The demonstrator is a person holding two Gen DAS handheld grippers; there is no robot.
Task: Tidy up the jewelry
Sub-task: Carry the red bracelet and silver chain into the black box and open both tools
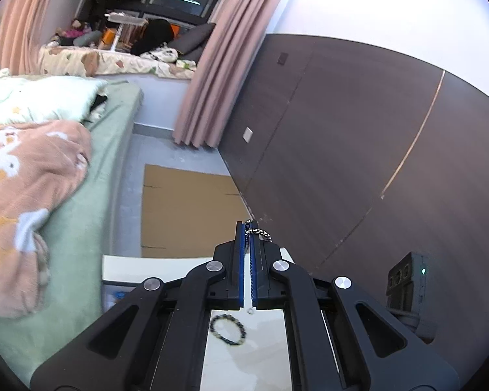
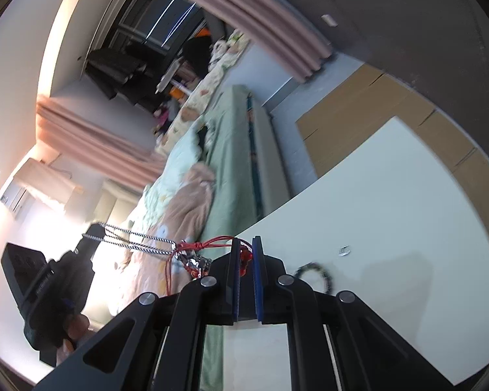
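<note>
Two grippers hold one tangle: our left gripper (image 1: 248, 228) pinches the black-white cord (image 2: 130, 239), right gripper (image 2: 246, 244) clamps the red cord (image 2: 208, 245); cord runs left-right between them, mid-left.

You have two grippers, left (image 1: 247, 228) and right (image 2: 246, 244), one braided chain (image 2: 130, 239), one red cord (image 2: 212, 242), one beaded bracelet (image 1: 227, 329) and one small ring (image 2: 344, 250).

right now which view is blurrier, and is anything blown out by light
Right wrist view: motion-smeared bead bracelet on the table, glare whiting out the lower left behind the black-and-white cord. Left wrist view: sharper, the bead bracelet crisp, only the upper wall washed bright.
</note>
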